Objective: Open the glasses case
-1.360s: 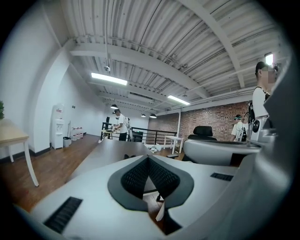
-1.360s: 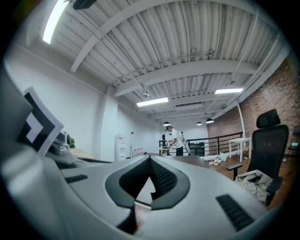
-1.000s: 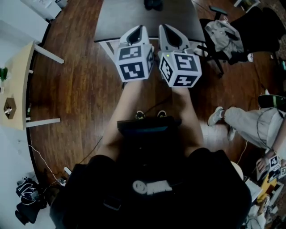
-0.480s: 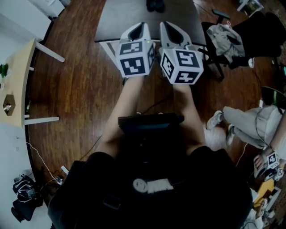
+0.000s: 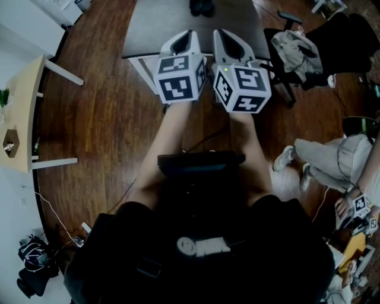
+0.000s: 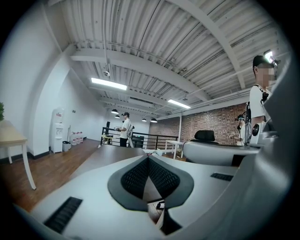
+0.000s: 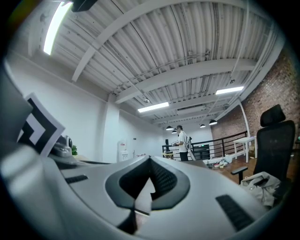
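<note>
Left gripper (image 5: 189,34): held in the person's left hand, pointed away from the body and roughly level, just beside the right gripper.
Left fingers (image 6: 136,177): pressed together at the tips, with nothing pinched between the ribbed pads.
Right gripper (image 5: 219,33): held in the right hand, parallel to the left gripper, with the tips about level with each other.
Right fingers (image 7: 162,181): pressed together, and nothing is held between them.
Marker cubes: one is carried at the back of each gripper, the left cube (image 5: 178,78) and the right cube (image 5: 242,88) almost touching.
Worktop (image 5: 160,27): a plain grey surface lies under and ahead of both pairs of fingers; only the fingertips reach over its near edge.
Glasses case (image 5: 202,6): a small dark shape is seen on the worktop well ahead of the fingers, roughly in line with the gap between the two grippers and apart from both. It is cut off by the top of the head view, so it cannot be told whether it is open.
Right of the right fingers: a black office chair (image 5: 341,35) with a pale garment (image 5: 295,46) draped on it, and a seated person's legs (image 5: 323,160) nearer the body.
Left of the left fingers: a small wooden side table (image 5: 24,113) on the wooden floor (image 5: 101,119).
Far beyond the fingers: a standing person (image 6: 124,129) by a black railing is seen in the left gripper view.
</note>
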